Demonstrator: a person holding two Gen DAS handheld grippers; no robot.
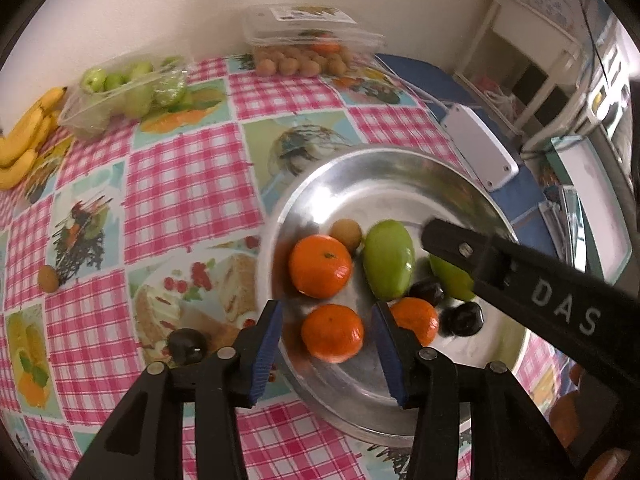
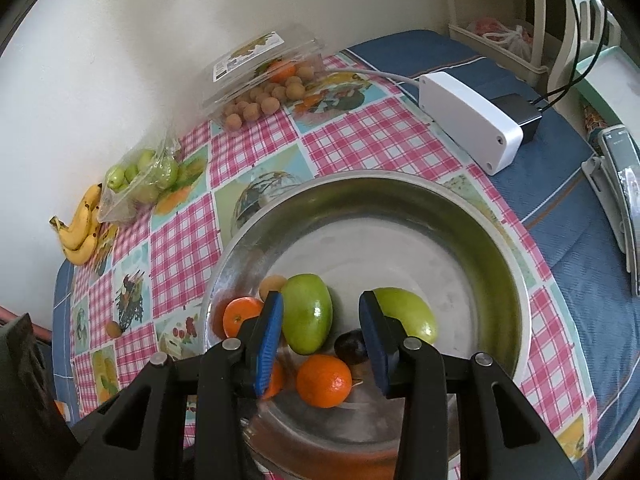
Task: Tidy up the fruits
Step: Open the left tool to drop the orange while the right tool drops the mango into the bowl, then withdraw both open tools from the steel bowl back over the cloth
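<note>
Two black grippers (image 1: 326,354) (image 2: 320,342) gape empty over round tangerines (image 1: 320,266); shiny steel bowl (image 2: 516,280).

In the right wrist view, the left finger (image 2: 269,354) covers most of one tangerine (image 2: 277,380) and part of another (image 2: 242,315). The right finger (image 2: 374,344) hides the near end of a green fruit (image 2: 408,312) and edges a dark plum (image 2: 351,346). The bowl's (image 2: 516,280) near rim is blurred. In the left wrist view, the right gripper's arm (image 1: 540,292) masks a green fruit (image 1: 450,280), and the bananas (image 1: 24,136) run off the frame.

Plain cream wall (image 2: 120,40), white shelving unit (image 1: 520,64), checked tablecloth (image 1: 188,184)
</note>
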